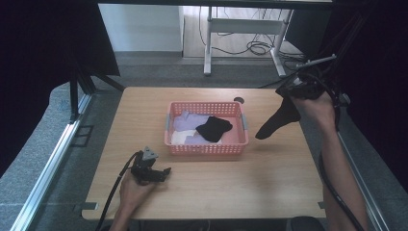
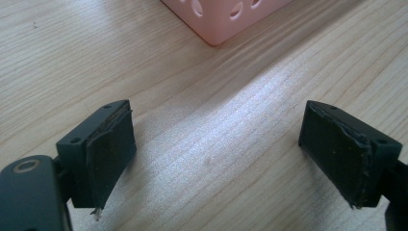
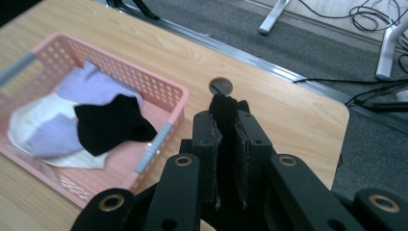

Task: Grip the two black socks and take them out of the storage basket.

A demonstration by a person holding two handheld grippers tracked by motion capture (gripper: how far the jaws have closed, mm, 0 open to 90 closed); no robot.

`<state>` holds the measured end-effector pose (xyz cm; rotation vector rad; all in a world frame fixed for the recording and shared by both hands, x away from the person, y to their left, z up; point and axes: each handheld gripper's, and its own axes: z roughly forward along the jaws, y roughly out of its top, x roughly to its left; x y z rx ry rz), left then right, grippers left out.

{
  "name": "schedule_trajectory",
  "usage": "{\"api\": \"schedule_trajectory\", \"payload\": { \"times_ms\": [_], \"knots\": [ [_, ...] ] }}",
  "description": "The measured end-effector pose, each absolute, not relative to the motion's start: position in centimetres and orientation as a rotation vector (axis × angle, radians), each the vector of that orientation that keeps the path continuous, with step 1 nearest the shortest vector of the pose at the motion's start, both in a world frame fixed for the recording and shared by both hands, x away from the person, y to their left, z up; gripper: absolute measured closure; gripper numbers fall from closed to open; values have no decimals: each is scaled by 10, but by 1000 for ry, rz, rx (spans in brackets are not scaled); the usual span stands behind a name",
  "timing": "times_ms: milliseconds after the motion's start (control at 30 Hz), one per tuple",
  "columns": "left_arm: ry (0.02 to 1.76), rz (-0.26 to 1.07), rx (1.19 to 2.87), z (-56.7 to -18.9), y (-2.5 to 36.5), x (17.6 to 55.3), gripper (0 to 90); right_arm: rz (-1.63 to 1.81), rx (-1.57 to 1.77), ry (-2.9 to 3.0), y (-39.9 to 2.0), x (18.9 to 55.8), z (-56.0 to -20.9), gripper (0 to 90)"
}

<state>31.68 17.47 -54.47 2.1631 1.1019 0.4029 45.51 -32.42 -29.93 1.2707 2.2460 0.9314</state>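
Above the table's right edge, the right gripper (image 1: 293,95) is clenched on a black sock (image 1: 278,120) that hangs clear of the table (image 1: 269,183); its jaws hide the pinched cuff. Near the front left, the left gripper (image 1: 161,173) rests released, jaws wide apart, just before the pink basket (image 1: 207,148), where another black sock (image 1: 213,128) partly covers purple and white ones.

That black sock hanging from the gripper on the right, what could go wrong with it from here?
1. The right gripper pinches only one end of the black sock, so it might slip out over the table.
2. The dangling end might catch the pink basket rim.
3. The left gripper rests open nearby, too far to help.
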Motion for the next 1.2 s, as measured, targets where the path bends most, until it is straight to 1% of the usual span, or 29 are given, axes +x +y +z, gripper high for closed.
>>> {"api": "schedule_trajectory", "payload": {
  "times_ms": [33, 67, 100, 133, 167, 367, 400, 433, 733, 900, 933, 967, 1033, 1067, 1100, 1167, 1200],
  "knots": [
    [1101, 404, 2165, -545, 175, 317, 123, 931, 1271, 2246, -324, 455, -299, 800],
    [1100, 404, 2165, -545, 175, 317, 123, 918, 1274, 2257, -326, 454, -314, 798],
    [1101, 401, 2166, -545, 175, 317, 123, 908, 1278, 2265, -326, 454, -321, 797],
    [1101, 401, 2166, -545, 175, 317, 123, 908, 1278, 2265, -326, 454, -321, 797],
    [1101, 401, 2166, -545, 175, 317, 123, 900, 1292, 2277, -328, 454, -335, 797],
    [1101, 401, 2167, -545, 175, 317, 123, 890, 1329, 2318, -331, 452, -372, 784],
    [1101, 401, 2167, -545, 175, 317, 123, 890, 1329, 2318, -331, 452, -372, 784],
    [1102, 400, 2166, -545, 175, 316, 123, 897, 1333, 2327, -331, 450, -384, 783],
    [1105, 399, 2160, -545, 174, 316, 123, 843, 1376, 2423, -321, 446, -444, 781],
    [1105, 399, 2160, -545, 174, 316, 123, 816, 1394, 2459, -316, 446, -467, 767],
    [1105, 400, 2159, -545, 174, 316, 123, 794, 1394, 2471, -314, 446, -472, 756],
    [1105, 400, 2159, -545, 174, 316, 123, 760, 1404, 2495, -313, 445, -482, 718],
    [1105, 400, 2159, -545, 174, 316, 124, 749, 1404, 2501, -313, 445, -486, 676],
    [1106, 400, 2157, -545, 174, 316, 123, 757, 1405, 2501, -313, 445, -485, 648],
    [1106, 400, 2157, -545, 174, 316, 123, 757, 1405, 2501, -313, 445, -485, 648],
    [1106, 400, 2158, -545, 174, 316, 123, 792, 1404, 2482, -314, 444, -477, 576],
    [1106, 399, 2158, -545, 174, 316, 123, 829, 1405, 2469, -315, 444, -468, 522]
  ]
}}
